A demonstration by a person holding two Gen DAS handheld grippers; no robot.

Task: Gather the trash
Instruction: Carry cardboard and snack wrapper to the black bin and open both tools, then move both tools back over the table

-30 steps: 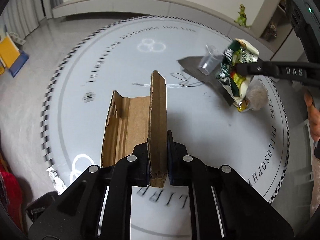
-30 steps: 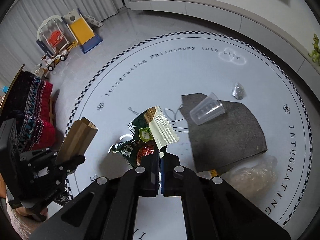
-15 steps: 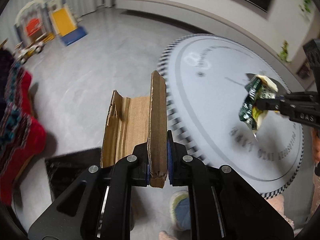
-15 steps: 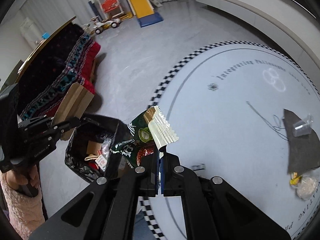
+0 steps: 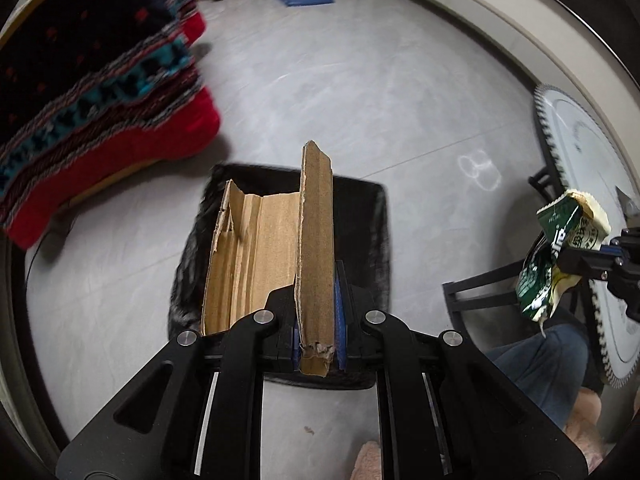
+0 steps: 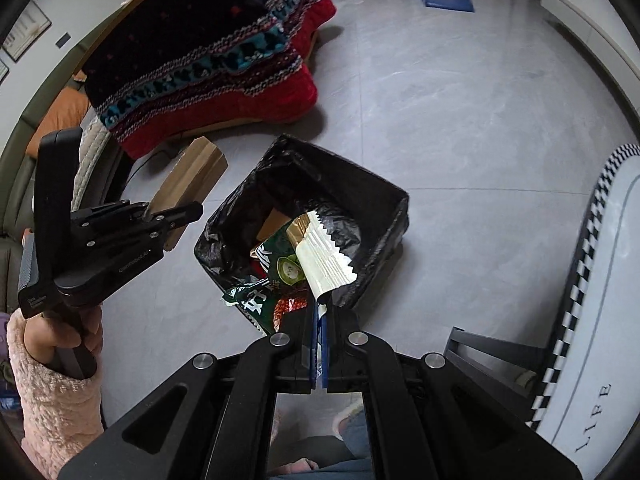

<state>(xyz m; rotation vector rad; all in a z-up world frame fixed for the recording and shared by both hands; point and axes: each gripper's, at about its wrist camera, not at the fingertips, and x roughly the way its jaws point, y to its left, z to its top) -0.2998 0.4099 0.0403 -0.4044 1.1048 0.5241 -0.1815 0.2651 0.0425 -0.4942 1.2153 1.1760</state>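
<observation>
While both hands hang over the floor, my left tool [image 5: 316,312] is clamped on a torn piece of cardboard [image 5: 272,248], which stands up between its pads directly above the black-lined bin [image 6: 384,208]. My right tool [image 6: 319,320] is pressed together on a crumpled green snack wrapper [image 6: 296,268], and from its own camera the wrapper hangs over the bin's near corner. Inside the bin I can make out some brown and red scraps already lying at the bottom, so I judge the collecting partly done; these two pieces are carried to the bin but not yet let go. Whether more rubbish waits on the round table [image 6: 600,280] I cannot tell, since only its checkered edge shows at my right. Around the bin the grey floor [image 5: 360,100] is bare and open. A red patterned blanket [image 6: 224,60] lies beyond it, well apart, and a dark chair frame [image 5: 480,296] sits near my right side.
</observation>
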